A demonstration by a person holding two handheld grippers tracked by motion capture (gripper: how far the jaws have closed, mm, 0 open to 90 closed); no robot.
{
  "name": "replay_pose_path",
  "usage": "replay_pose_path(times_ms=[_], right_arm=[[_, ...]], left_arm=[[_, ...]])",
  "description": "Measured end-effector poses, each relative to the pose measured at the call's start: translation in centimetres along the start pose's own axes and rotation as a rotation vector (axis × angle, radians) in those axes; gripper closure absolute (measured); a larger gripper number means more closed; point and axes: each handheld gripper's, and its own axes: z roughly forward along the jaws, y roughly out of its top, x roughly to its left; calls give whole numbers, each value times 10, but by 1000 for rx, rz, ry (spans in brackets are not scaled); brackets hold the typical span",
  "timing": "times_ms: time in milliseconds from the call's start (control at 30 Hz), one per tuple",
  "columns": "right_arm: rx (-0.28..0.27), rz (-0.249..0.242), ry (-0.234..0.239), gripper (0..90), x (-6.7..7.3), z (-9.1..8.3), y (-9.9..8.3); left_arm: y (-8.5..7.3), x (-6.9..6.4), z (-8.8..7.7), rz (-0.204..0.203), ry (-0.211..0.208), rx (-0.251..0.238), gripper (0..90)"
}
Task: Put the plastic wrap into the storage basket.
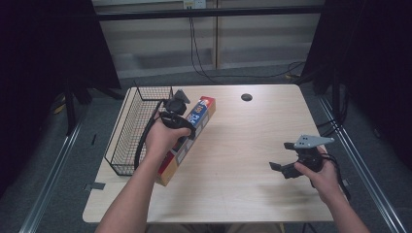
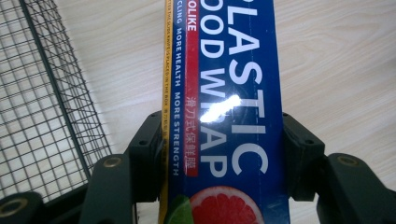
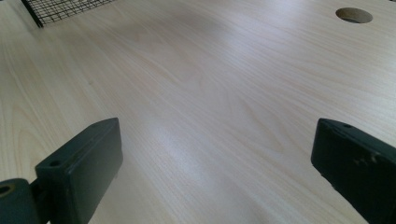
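The person's left hand-held gripper [image 1: 180,112] is closed across a long plastic wrap box [image 1: 187,141], its two black jaws pressed flat against the box's opposite long sides, as the left gripper view makes plain: there the blue face of the plastic wrap box [image 2: 229,116], printed with white lettering and a slice of pink grapefruit, runs straight up between the jaws. The box lies toward the left side of the pale wooden tabletop [image 1: 243,145], stretched diagonally from near the front left corner up toward the far edge, and whether it rests on the wood or is lifted slightly I cannot tell. Just beside it, along the tabletop's left edge, stands a black wire basket [image 1: 133,128], whose mesh also appears at the left of the left gripper view as the wire basket [image 2: 42,107]. The right hand-held gripper [image 1: 286,158] is held over the front right part of the tabletop, well apart from the box, with a grey three-cornered plate on top. Its jaws stand wide apart and grip nothing; the right gripper view looks between them at bare wood, with a corner of the basket [image 3: 65,9] far off at upper left. A round cable hole [image 1: 247,97] sits near the far edge, seen too as the cable hole [image 3: 354,15].
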Motion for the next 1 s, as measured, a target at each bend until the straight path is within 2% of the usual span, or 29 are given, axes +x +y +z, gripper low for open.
replay_pose_path(times_ms=[33, 67, 233, 367, 500, 533, 600, 633, 933, 967, 1000], right_arm=[[1, 0, -5, 20, 0, 0, 0], [1, -1, -6, 21, 1, 0, 0], [-3, -4, 0, 21, 2, 0, 1], [-4, -4, 1, 21, 2, 0, 2], [-6, 0, 3, 21, 2, 0, 2], [-8, 1, 1, 21, 2, 0, 2], [-9, 0, -3, 21, 2, 0, 2], [-8, 0, -4, 21, 2, -1, 2], [-6, -1, -2, 21, 3, 0, 2], [-8, -1, -4, 21, 3, 0, 3], [-10, -2, -5, 21, 3, 0, 3]], left_arm=[[0, 2, -1, 8, 2, 3, 433], [-1, 1, -1, -5, 4, -1, 433], [-2, 7, -7, -21, 15, -8, 433], [-2, 10, -11, -21, 15, -7, 434], [-2, 13, -13, -45, 8, -14, 433], [-2, 13, -13, -50, 18, -18, 433], [-2, 16, -14, -38, 17, -11, 433], [-3, 16, -15, -50, 19, -13, 434], [-5, 22, -21, -60, 30, -16, 434], [-6, 22, -21, -77, 28, -25, 434], [-6, 24, -22, -69, 29, -18, 433]])
